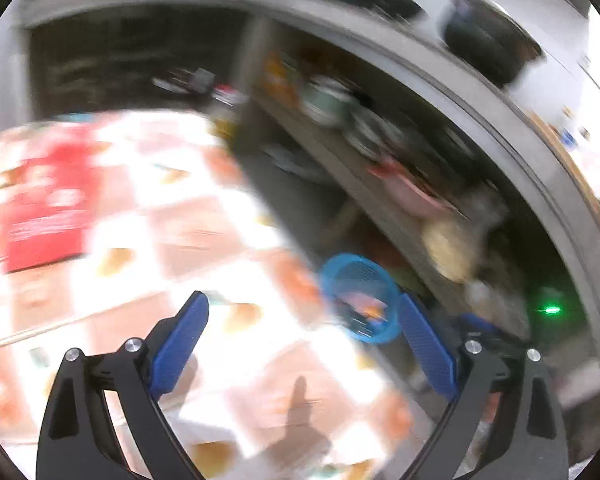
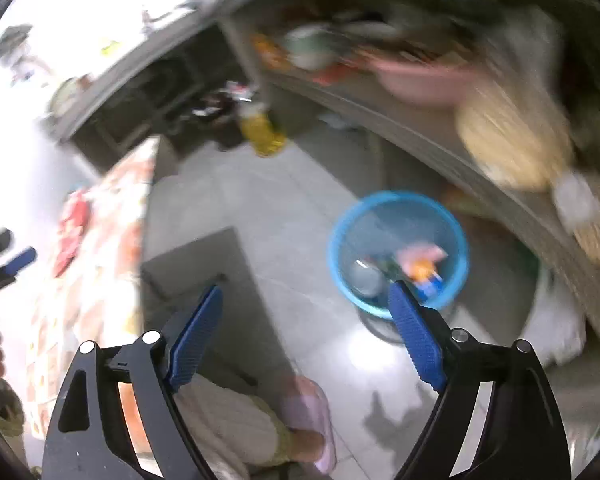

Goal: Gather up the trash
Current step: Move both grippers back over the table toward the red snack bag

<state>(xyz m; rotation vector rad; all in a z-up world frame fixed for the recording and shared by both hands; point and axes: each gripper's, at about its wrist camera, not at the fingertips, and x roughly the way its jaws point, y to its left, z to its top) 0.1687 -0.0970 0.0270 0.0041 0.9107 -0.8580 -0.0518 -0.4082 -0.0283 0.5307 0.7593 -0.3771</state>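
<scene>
A blue plastic basket (image 2: 398,248) stands on the grey floor and holds several pieces of trash, among them a pink and orange wrapper (image 2: 420,258). My right gripper (image 2: 306,294) hangs above the floor, open, nothing between its blue pads; the basket lies just beyond its right finger. In the left wrist view the same basket (image 1: 358,296) shows past the table's edge. My left gripper (image 1: 302,304) is open and empty over the patterned tablecloth (image 1: 204,240). A red packet (image 1: 46,204) lies on the cloth at far left. Both views are blurred.
Metal shelves (image 2: 420,128) crowded with bowls, a pink basin (image 2: 424,76) and a straw-coloured item run along the right. A yellow bottle (image 2: 262,130) stands on the floor. A person's leg and pink slipper (image 2: 308,412) are below. The other gripper (image 2: 4,260) shows at left.
</scene>
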